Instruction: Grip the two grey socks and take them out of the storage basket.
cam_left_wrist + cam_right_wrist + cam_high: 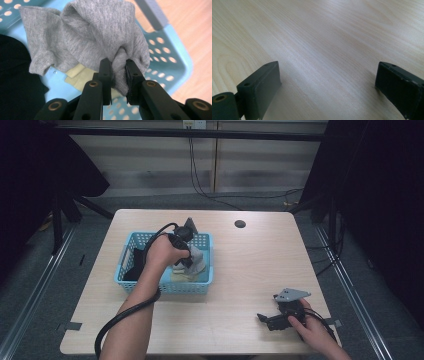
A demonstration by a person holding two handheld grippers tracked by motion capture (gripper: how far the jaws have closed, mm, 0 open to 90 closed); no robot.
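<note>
A light blue perforated basket [165, 288] stands on the left half of the wooden table [250, 265]. Over it, my left gripper [118, 75] is shut on a fold of a grey knit garment [87, 37], which hangs bunched from the jaws above the basket floor. In the high view the left gripper [184, 262] points down into the basket with the grey garment [196, 257] beside it. A pale yellow cloth [80, 77] and a black cloth [15, 85] lie in the basket. My right gripper [267, 308] rests near the table's front right, open [327, 77] over bare wood.
A round dark hole [240, 224] sits in the table near its far edge. The left gripper's black cable [120, 317] loops off the front left. Dark stands and cables surround the table on the floor.
</note>
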